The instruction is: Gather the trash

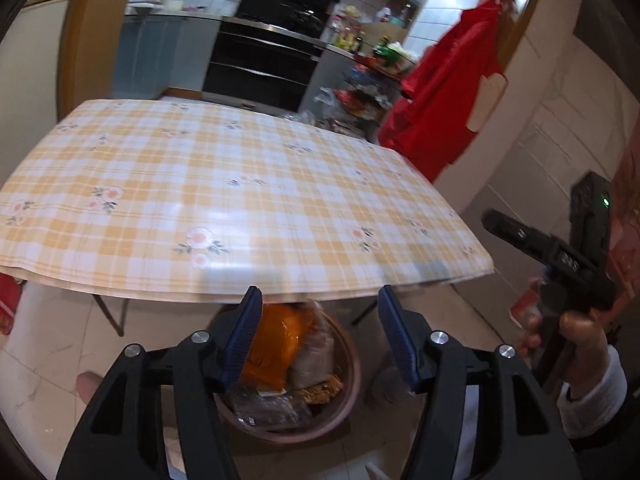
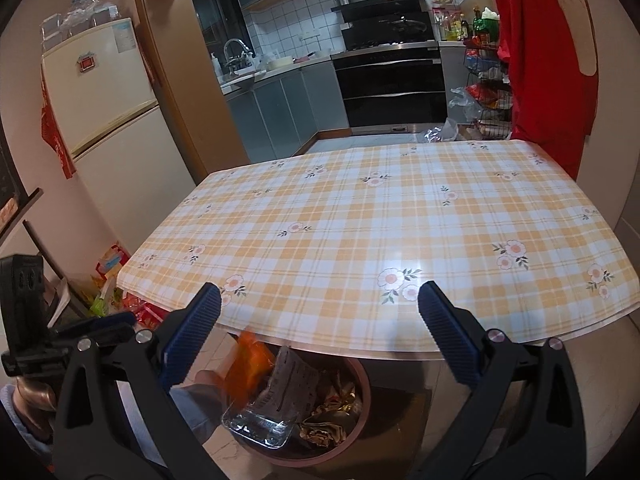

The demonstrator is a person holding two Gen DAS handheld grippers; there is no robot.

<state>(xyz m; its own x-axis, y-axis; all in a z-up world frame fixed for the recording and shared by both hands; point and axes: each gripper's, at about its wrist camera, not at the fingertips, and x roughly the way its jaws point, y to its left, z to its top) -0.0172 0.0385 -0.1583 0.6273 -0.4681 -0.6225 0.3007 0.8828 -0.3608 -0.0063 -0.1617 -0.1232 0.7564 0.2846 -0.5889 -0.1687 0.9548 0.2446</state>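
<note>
A round pink-brown bin (image 1: 344, 412) stands on the floor under the table's near edge, holding wrappers: an orange bag (image 1: 276, 348), a clear plastic tray (image 1: 264, 406) and crumpled packets. My left gripper (image 1: 318, 308) is open and empty above the bin. In the right wrist view the bin (image 2: 362, 388) holds a blurred orange bag (image 2: 250, 364), a clear tray (image 2: 260, 426) and gold foil (image 2: 332, 420). My right gripper (image 2: 320, 300) is open and empty over the table's near edge. It also shows in the left wrist view (image 1: 496, 220) at the right.
The table (image 1: 224, 184) has a yellow checked floral cloth (image 2: 392, 220). A red garment (image 1: 448, 92) hangs at the right. A fridge (image 2: 104, 120) stands left, a kitchen stove (image 2: 392, 80) behind. Snack packets (image 2: 120, 296) lie on the floor at the left.
</note>
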